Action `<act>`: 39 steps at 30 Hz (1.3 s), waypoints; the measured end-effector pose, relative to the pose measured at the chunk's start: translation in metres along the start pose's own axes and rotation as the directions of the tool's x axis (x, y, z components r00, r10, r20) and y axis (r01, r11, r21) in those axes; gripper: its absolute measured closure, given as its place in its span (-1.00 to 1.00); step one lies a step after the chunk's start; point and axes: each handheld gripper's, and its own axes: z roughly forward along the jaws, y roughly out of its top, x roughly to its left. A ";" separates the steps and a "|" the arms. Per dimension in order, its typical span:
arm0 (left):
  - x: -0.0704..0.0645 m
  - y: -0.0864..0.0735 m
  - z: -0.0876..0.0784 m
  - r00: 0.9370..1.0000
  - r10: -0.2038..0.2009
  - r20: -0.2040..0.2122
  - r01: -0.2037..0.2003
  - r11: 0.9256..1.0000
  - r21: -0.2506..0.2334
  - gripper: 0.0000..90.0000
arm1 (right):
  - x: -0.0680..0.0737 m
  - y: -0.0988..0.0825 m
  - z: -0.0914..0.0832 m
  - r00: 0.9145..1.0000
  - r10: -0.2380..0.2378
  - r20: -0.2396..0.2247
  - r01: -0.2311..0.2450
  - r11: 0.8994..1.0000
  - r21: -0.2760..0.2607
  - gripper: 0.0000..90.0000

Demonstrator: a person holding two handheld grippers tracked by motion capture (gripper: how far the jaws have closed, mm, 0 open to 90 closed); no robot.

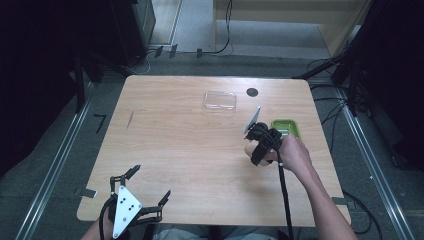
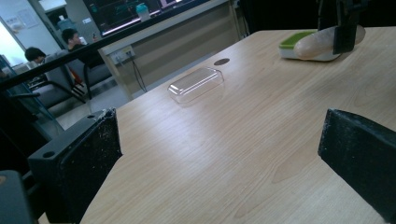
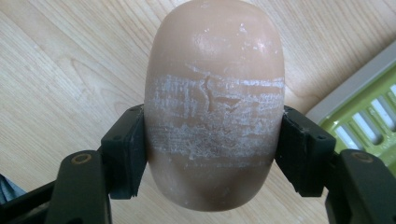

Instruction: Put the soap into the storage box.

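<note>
Pale wooden desk (image 1: 190,150) over a grey floor, with a clear plastic lid (image 1: 220,100) near its far edge and a green soap dish (image 1: 287,127) at its right edge. Right gripper (image 3: 212,154) clamped on a tan soap bar (image 3: 215,93), lifted off the wood just beside the dish. Left gripper (image 1: 142,195) at the near left corner, jaws spread wide, nothing between them.

The worktop (image 1: 190,150) is lit softly and evenly from above, and the room around it is very dark. Shadows are faint. In the left gripper view, a pale shine lies across the wood and the near black fingers (image 2: 84,158) look blurry. The soap (image 3: 215,98) is sharp, with small bright spots on top.
</note>
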 end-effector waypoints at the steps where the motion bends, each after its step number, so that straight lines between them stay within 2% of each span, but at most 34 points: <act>1: 0.000 0.000 0.000 1.000 0.000 0.000 0.000 1.000 0.000 -1.00 | -0.001 0.000 -0.001 1.000 0.003 0.001 -0.003 1.000 0.002 -0.25; 20: 0.000 0.000 0.000 1.000 0.001 0.001 -0.001 1.000 0.001 -1.00 | -0.018 -0.007 -0.009 1.000 0.021 0.004 -0.021 1.000 -0.007 -0.25; 39: 0.000 0.000 0.000 1.000 0.001 0.000 -0.001 1.000 0.001 -1.00 | -0.041 -0.014 -0.015 0.998 0.066 -0.005 -0.066 0.998 -0.022 -0.25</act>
